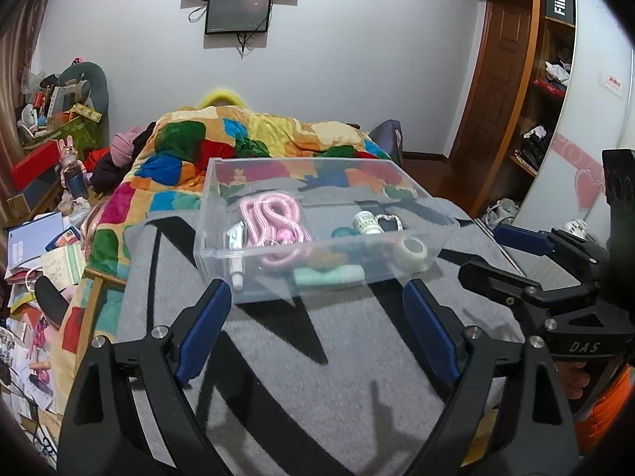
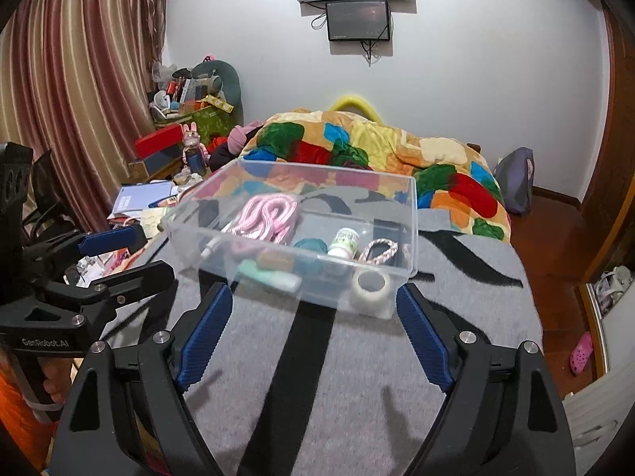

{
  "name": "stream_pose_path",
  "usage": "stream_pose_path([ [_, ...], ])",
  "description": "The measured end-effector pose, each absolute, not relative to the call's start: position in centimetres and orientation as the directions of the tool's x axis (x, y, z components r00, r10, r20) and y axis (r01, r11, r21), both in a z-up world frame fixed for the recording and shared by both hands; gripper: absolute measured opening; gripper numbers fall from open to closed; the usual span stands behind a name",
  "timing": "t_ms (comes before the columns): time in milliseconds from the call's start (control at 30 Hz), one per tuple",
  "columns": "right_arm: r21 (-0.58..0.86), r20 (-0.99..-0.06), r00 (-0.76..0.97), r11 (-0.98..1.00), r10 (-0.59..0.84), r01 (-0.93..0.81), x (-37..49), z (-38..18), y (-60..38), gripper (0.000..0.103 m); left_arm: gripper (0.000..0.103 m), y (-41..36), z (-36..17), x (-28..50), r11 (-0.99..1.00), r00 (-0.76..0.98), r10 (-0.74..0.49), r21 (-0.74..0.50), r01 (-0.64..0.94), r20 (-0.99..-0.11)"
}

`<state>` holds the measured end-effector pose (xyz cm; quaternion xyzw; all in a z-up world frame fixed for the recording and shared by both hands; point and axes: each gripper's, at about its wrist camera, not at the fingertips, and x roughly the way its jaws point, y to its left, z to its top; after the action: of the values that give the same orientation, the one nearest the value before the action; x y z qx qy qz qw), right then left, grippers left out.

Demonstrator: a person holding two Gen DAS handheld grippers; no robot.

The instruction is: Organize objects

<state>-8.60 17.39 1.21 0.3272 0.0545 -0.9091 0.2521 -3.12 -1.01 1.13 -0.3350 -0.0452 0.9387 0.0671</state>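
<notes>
**Ana:** Left wrist view first. What sits in the clear rectangular plastic bin, going left to right?

**Ben:** Against the bin's left wall, a small white tube. Next, a coiled pink braided cord, then a mint-green cylinder by the bin's near wall. A small white bottle with a green label lies toward the bin's far side, and a translucent roll of tape fills the near right corner.

**Ana:** And the bin itself?

**Ben:** It rests on the grey blanket with black stripes, in front of the patchwork quilt in many colours.

**Ana:** The grippers?

**Ben:** The left gripper hovers just short of the bin's near wall, jaws wide apart, holding nothing. The right gripper is likewise spread and empty, near the bin's tape corner.

**Ana:** Risks?

**Ben:** I judge everything already sits inside, so little is left to sort. The bin is light and the blanket soft; a nudge on the near wall could slide or tip it. The wall is hard to see, so a finger could clip it.
</notes>
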Motion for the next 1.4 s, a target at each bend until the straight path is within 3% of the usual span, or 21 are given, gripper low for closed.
stream_pose_path([
  [1400,0.061,-0.626,-0.656,-0.866,-0.421,0.497,-7.89,0.68,17.74,0.083,0.089,-0.69,0.55,-3.10,-0.985,-0.757,0.165,-0.145,-0.094,-0.633],
])
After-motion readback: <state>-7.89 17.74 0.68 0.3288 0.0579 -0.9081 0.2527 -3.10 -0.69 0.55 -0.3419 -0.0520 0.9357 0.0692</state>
